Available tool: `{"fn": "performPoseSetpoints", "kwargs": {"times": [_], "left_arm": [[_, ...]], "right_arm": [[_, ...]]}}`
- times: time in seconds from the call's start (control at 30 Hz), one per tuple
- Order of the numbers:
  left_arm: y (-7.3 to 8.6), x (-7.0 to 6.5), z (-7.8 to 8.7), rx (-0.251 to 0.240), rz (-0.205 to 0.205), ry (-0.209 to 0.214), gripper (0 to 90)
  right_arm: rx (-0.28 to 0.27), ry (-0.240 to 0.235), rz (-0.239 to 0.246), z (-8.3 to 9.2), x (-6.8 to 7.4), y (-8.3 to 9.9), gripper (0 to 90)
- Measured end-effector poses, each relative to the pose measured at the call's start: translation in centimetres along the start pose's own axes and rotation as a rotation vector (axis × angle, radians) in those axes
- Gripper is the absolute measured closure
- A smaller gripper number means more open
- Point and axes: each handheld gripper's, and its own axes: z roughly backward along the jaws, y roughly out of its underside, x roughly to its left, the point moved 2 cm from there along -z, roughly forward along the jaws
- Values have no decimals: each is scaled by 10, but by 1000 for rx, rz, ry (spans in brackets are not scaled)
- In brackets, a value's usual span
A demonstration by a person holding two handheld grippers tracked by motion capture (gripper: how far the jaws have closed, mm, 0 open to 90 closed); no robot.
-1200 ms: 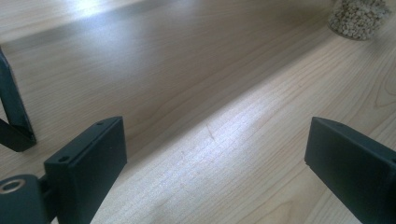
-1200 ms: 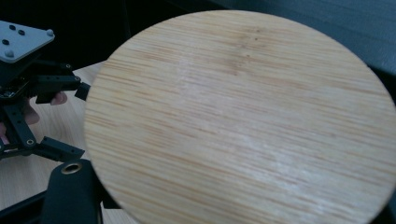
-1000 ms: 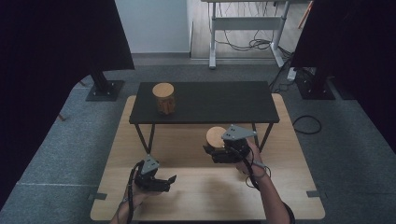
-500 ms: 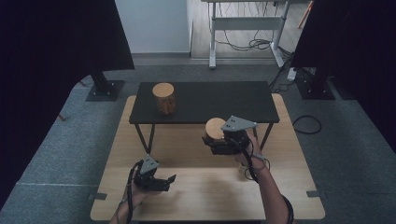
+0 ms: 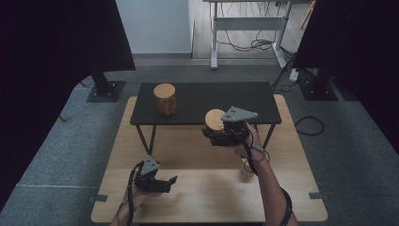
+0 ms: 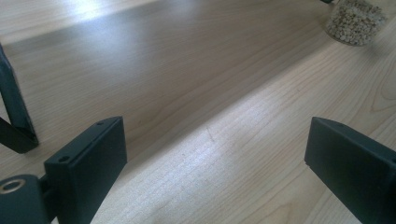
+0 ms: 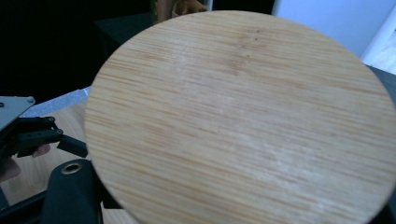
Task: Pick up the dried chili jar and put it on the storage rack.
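Note:
My right gripper (image 5: 210,133) is shut on a round bamboo lid (image 5: 214,119), held in the air at the front edge of the low black table (image 5: 244,96). In the right gripper view the lid (image 7: 243,121) faces the camera, tilted up. An open glass jar of pale beans (image 5: 244,168) stands on the wooden table under my right forearm; the left gripper view has the jar (image 6: 357,21) at its far right. My left gripper (image 5: 170,182) rests low at the front left with its jaws wide apart over bare wood (image 6: 215,140).
A second jar (image 5: 165,100) with a bamboo lid stands on the left part of the black table. The black table's thin legs (image 5: 147,140) stand on the wooden table (image 5: 197,197). Grey carpet, a desk frame and cables lie beyond.
My right gripper has risen with the lid and moved away from me, toward the black table's front edge. My left gripper has kept still.

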Motion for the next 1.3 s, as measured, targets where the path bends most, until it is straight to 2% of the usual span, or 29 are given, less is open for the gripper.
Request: {"fn": "performPoseSetpoints", "kwargs": {"times": [0.13, 0.53, 1.3], "left_arm": [[0, 0, 0, -1, -1, -1, 52], [0, 0, 2, -6, -2, 1, 52], [0, 3, 4, -10, 2, 0, 52]], "right_arm": [[5, -12, 16, -2, 0, -4, 249], [-8, -23, 23, -5, 0, -9, 250], [-15, -7, 40, -7, -7, -27, 250]]}}
